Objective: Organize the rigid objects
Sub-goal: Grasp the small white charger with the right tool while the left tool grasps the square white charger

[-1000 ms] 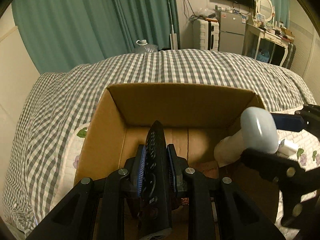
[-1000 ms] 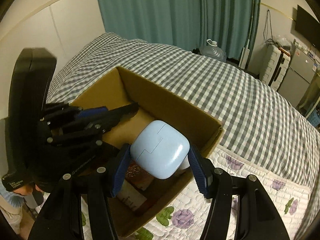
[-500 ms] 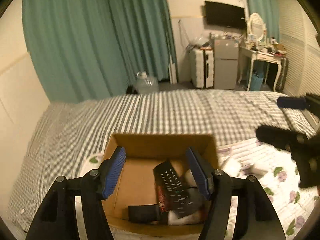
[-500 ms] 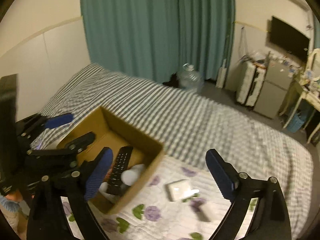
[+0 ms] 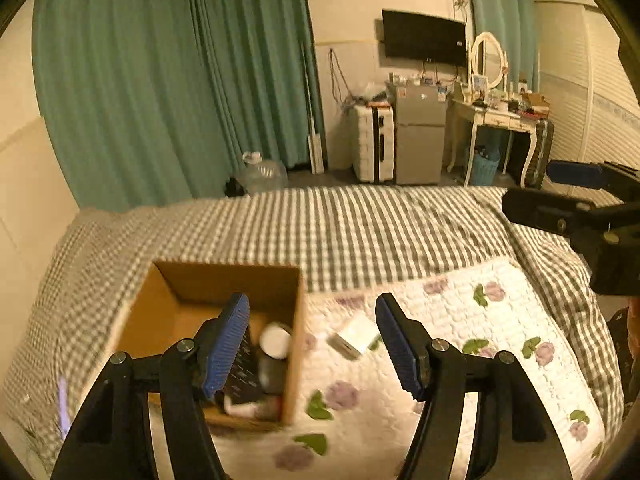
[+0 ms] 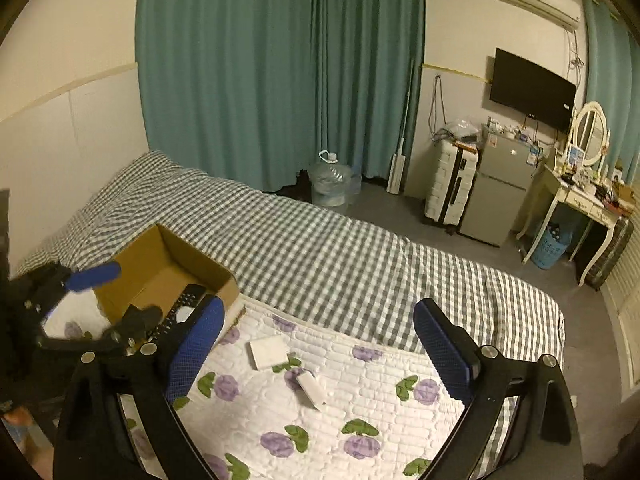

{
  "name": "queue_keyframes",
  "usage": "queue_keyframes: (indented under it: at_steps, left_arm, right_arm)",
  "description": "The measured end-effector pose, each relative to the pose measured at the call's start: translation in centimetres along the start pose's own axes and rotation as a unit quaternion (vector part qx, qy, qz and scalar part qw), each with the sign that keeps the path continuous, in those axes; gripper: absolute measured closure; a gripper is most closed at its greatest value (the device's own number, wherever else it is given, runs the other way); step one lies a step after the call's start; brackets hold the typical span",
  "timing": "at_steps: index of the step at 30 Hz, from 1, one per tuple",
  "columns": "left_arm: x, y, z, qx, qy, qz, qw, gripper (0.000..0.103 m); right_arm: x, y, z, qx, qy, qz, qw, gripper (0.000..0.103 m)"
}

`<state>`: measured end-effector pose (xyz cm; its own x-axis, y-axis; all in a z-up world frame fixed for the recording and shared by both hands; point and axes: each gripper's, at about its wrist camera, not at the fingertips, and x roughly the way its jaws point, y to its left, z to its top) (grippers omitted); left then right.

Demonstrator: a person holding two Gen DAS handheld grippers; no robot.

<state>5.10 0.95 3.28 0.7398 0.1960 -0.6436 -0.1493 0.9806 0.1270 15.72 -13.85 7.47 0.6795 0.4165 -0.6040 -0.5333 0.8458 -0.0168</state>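
Two tongs hang wide and empty over the bed (image 6: 320,256). Left gripper (image 5: 314,338) sits above the cardboard box (image 5: 294,344), remote (image 6: 182,304) inside. Right gripper (image 6: 318,340) spreads above two white boxes (image 6: 268,354).

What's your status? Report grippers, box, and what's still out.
Left gripper open, empty. Right gripper open, empty. Cardboard box holds black remote. Two white items left on floral quilt; nothing blocking.

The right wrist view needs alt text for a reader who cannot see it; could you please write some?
The open right gripper hangs empty above a floral quilt where two small white objects lie, right of a cardboard box holding a black remote. The left gripper is at the box.
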Motion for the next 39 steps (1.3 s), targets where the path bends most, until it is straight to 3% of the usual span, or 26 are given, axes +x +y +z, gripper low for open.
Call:
queue_keyframes:
  at_steps: [6,10,14,16,18,22,24,26,33,39]
  left_arm:
    - [4.1,-2.7,-2.4,-0.043,0.060,0.002,0.9973,0.034]
    - [7.4,-4.8,-4.7,-0.022,0.099,0.010,0.9948,0.034]
    - [10.0,-5.4,-7.0,-0.016,0.130,0.012,0.9913,0.034]
    - [11.1,-5.4,-7.9,-0.011,0.143,0.010,0.9897,0.034]
    - [12.0,-5.9,-8.7,-0.002,0.151,0.015,0.9884,0.034]
    - [13.7,-6.1,-9.5,-0.008,0.172,0.006,0.9851,0.034]
    - [14.4,-6.2,-9.9,-0.009,0.178,0.007,0.9839,0.034]
    - [15.0,-6.1,-10.0,-0.014,0.186,0.007,0.9824,0.034]
    - [17.3,-6.0,-8.3,-0.024,0.195,-0.014,0.9804,0.034]
    - [19.2,-6.0,-6.3,-0.029,0.195,-0.007,0.9804,0.034]
  right_arm:
    - [4.6,-1.7,-3.4,-0.017,0.051,0.024,0.998,0.007]
    - [8.3,-1.7,-6.3,-0.042,0.083,0.042,0.995,0.009]
    - [12.7,-1.8,-9.2,-0.069,0.125,0.053,0.988,0.025]
    - [14.6,-1.9,-10.4,-0.069,0.142,0.064,0.985,0.029]
    - [16.1,-1.9,-11.6,-0.071,0.155,0.078,0.982,0.040]
    - [18.9,-1.2,-13.3,-0.077,0.181,0.111,0.974,0.046]
    - [19.8,-0.8,-13.7,-0.076,0.190,0.118,0.972,0.063]
    - [20.6,-0.8,-14.2,-0.072,0.195,0.121,0.971,0.076]
    - [19.5,-3.0,-13.8,-0.042,0.170,0.125,0.977,0.080]
    - [19.1,-4.1,-13.4,-0.032,0.163,0.119,0.979,0.081]
